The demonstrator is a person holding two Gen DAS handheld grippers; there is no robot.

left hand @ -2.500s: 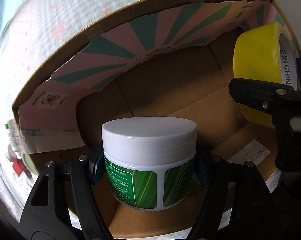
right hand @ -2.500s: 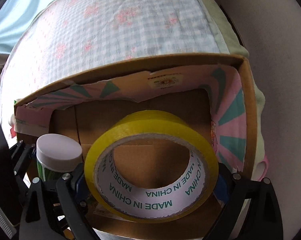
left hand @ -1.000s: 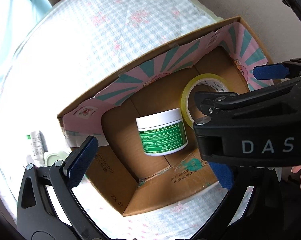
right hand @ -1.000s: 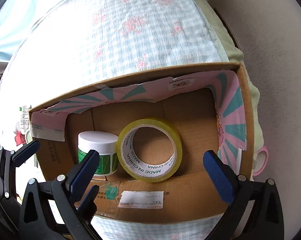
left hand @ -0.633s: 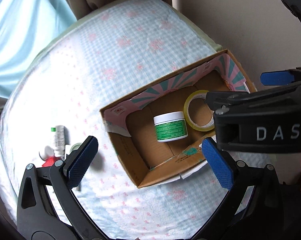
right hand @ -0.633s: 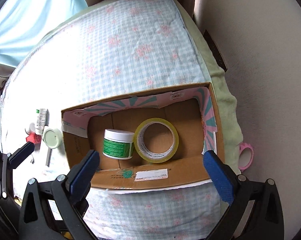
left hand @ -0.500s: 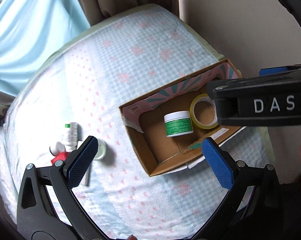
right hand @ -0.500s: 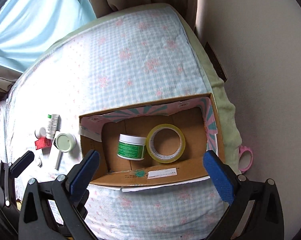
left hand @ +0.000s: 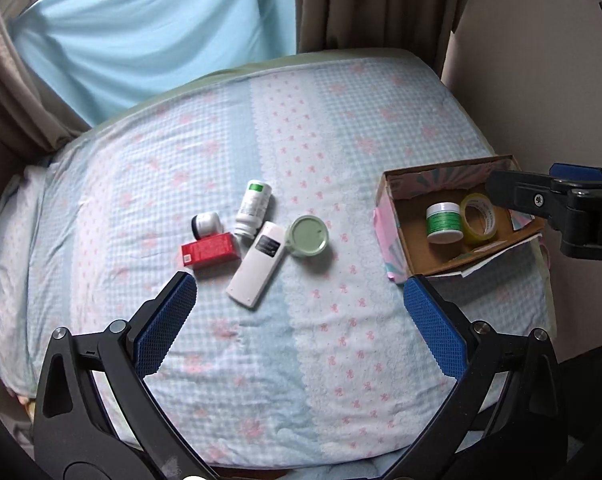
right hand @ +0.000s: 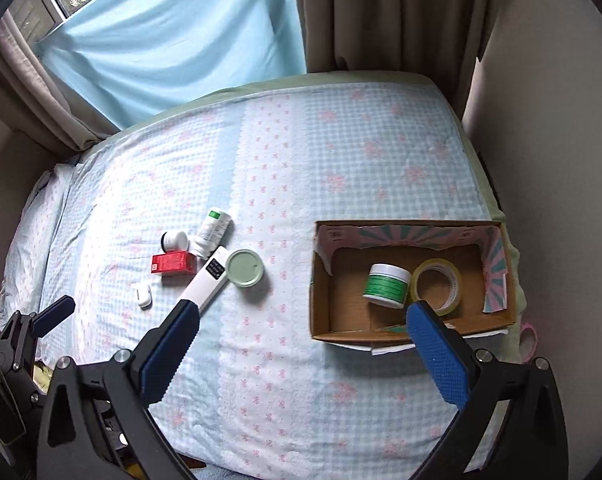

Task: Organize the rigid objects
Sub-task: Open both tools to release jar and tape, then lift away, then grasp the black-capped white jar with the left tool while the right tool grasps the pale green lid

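A cardboard box (right hand: 321, 280) (left hand: 405, 248) sits on the right of the bed. In it stand a green-labelled white jar (right hand: 387, 284) (left hand: 443, 223) and a yellow tape roll (right hand: 437, 286) (left hand: 479, 218). Left of the box lie a white remote (left hand: 259, 268) (right hand: 207, 278), a pale green lid (left hand: 307, 236) (right hand: 245, 268), a red box (left hand: 209, 254) (right hand: 173, 263), a white bottle (left hand: 253, 208) (right hand: 213, 232) and a small dark-faced white jar (left hand: 205, 225) (right hand: 175, 240). My left gripper (left hand: 301, 328) and right gripper (right hand: 301, 352) are both open and empty, high above the bed's near side.
A small white item (right hand: 143, 296) lies left of the remote. The bed (right hand: 341, 152) has a blue checked cover. Curtains (right hand: 181, 32) hang at the far side, a wall (right hand: 549, 100) on the right. A pink ring (right hand: 529, 338) lies beside the box.
Both grippers let go of the jar and the tape roll inside the box, then pulled up and back. The whole bed and the loose items have come into view.
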